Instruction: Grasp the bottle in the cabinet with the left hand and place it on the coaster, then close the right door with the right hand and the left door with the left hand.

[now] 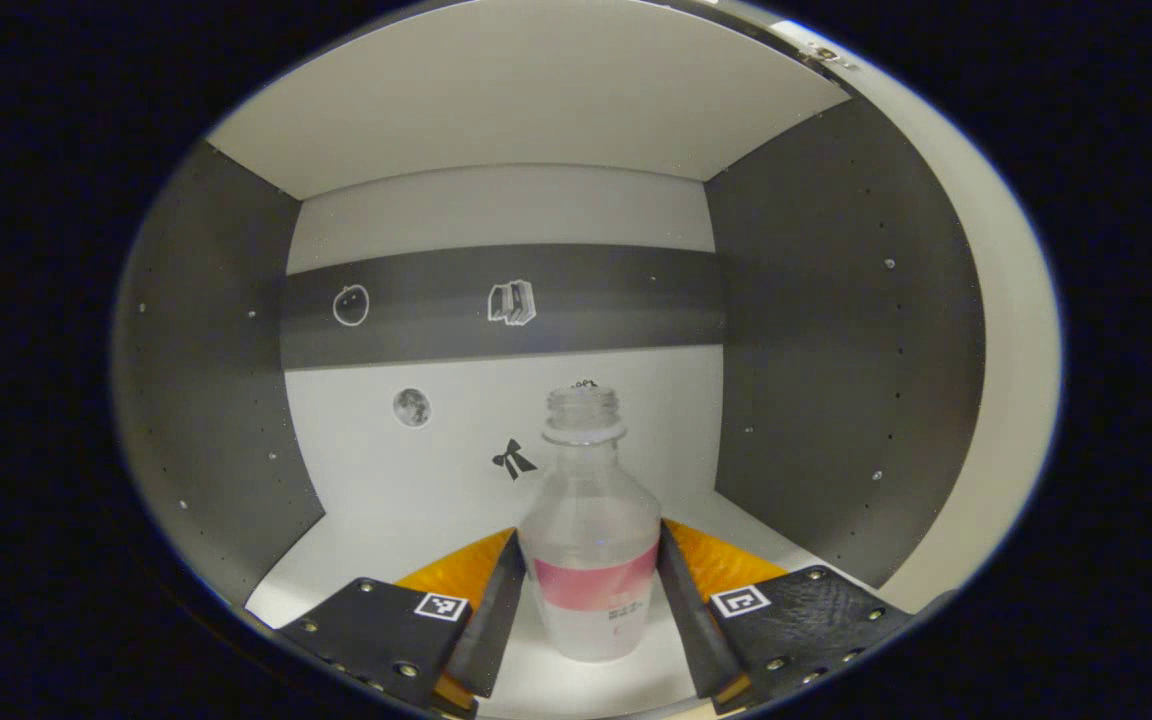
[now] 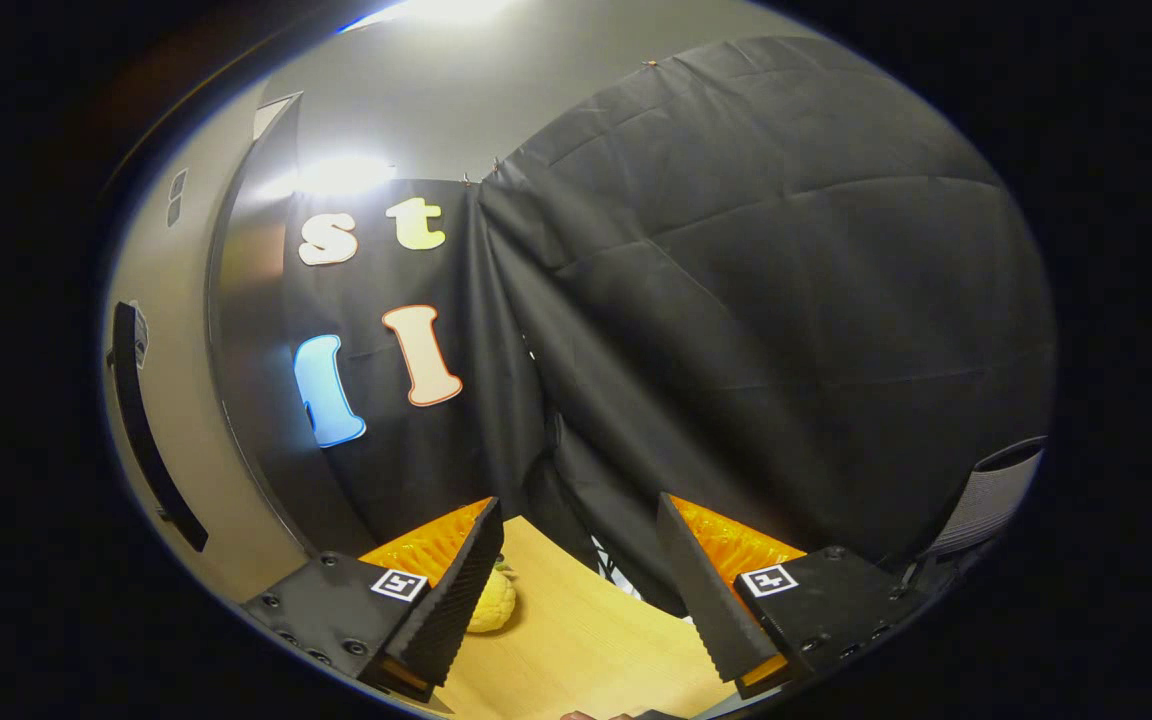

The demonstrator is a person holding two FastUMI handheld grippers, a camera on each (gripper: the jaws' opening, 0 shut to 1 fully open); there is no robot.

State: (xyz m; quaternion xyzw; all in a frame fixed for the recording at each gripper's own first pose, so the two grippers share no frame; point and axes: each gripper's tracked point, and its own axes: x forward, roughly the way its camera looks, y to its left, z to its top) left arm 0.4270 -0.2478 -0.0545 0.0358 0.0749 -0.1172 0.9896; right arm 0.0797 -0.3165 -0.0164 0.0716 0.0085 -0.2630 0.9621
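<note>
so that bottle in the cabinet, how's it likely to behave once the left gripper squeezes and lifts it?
The bottle looks clear, uncapped and apparently empty, so probably light and easy to lift. Its thin plastic wall may flex under the left gripper, whose fingers flank the labelled lower body. Tall on a narrow base on the shelf, it could tip if nudged off-centre.

My left gripper (image 1: 588, 600) is level, reaching into the cabinet (image 1: 836, 330), fingers either side of the bottle (image 1: 591, 540), about touching its sides; can't confirm both press. My right gripper (image 2: 576, 590) is held outside the cabinet over the table (image 2: 576, 640), fingers spread, gripping nothing.
</note>
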